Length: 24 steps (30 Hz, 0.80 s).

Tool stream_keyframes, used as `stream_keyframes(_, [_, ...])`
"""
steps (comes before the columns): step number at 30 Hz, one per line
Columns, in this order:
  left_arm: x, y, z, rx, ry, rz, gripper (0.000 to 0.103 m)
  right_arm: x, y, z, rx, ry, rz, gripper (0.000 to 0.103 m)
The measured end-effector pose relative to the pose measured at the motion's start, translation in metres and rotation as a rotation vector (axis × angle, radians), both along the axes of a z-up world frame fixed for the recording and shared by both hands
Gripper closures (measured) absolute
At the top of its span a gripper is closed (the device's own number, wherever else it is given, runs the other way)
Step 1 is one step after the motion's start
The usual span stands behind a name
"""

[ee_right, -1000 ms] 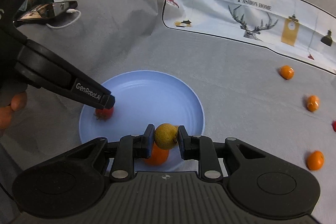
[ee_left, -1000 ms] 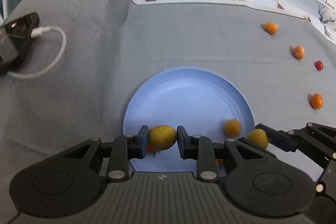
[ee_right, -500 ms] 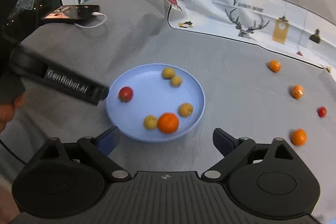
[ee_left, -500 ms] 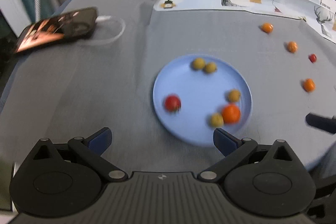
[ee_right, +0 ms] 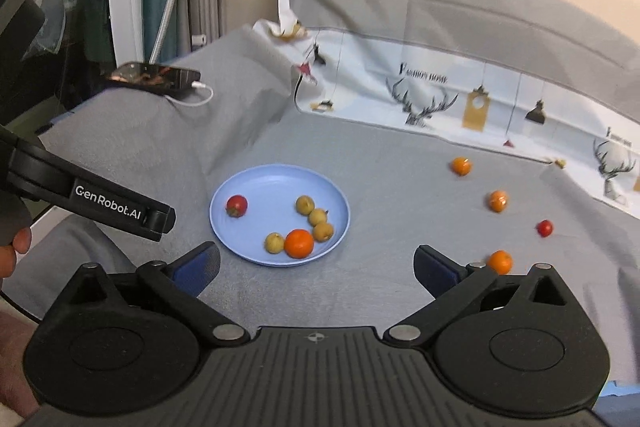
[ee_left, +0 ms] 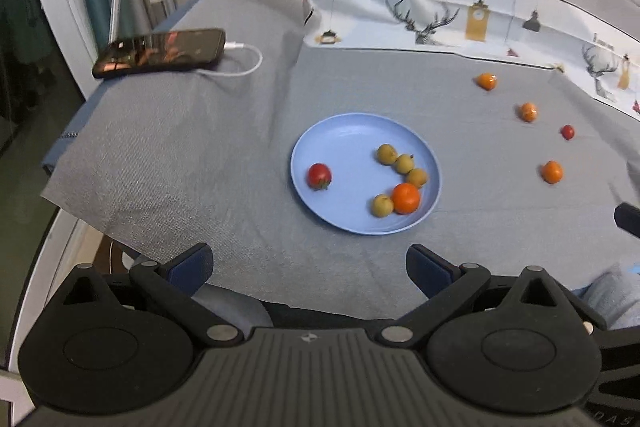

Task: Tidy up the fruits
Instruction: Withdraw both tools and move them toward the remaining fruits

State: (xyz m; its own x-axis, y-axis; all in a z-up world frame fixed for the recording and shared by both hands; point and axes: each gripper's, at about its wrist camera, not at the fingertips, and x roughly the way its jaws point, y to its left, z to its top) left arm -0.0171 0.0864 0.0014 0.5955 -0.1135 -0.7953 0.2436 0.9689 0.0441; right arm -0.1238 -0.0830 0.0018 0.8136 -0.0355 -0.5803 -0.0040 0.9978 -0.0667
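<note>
I hold both the left gripper (ee_left: 308,267) and right gripper (ee_right: 316,269) wide, empty, near the blue plate (ee_left: 344,135) of fruit

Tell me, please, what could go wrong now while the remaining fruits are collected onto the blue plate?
1. The small red fruit and three orange fruits, such as this one, lie loose on the grey cloth; a nudge may roll them off.
2. Fruits crowd one side of the blue plate; another drop there may knock the orange fruit out.

Soft even indoor light, slight blur, faint shadows (strong fisheye edges).
</note>
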Motion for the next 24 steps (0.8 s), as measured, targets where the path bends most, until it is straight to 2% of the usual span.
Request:
stream_keyframes(6, [-0.026,-0.005,0.016,0.008,-0.065,-0.039,0.0,-0.018,0.002,0.011,-0.002,-0.059,-0.006,0.001])
stream_keyframes(15, [-0.047,-0.004,0.035,0.002,-0.154,-0.044,0.0,-0.032,0.009,0.021,-0.029,-0.114,0.001,0.001])
stream_keyframes(24, [-0.048,0.0,0.033,-0.015,-0.14,-0.05,0.0,-0.036,0.013,0.021,-0.038,-0.115,0.003,0.001])
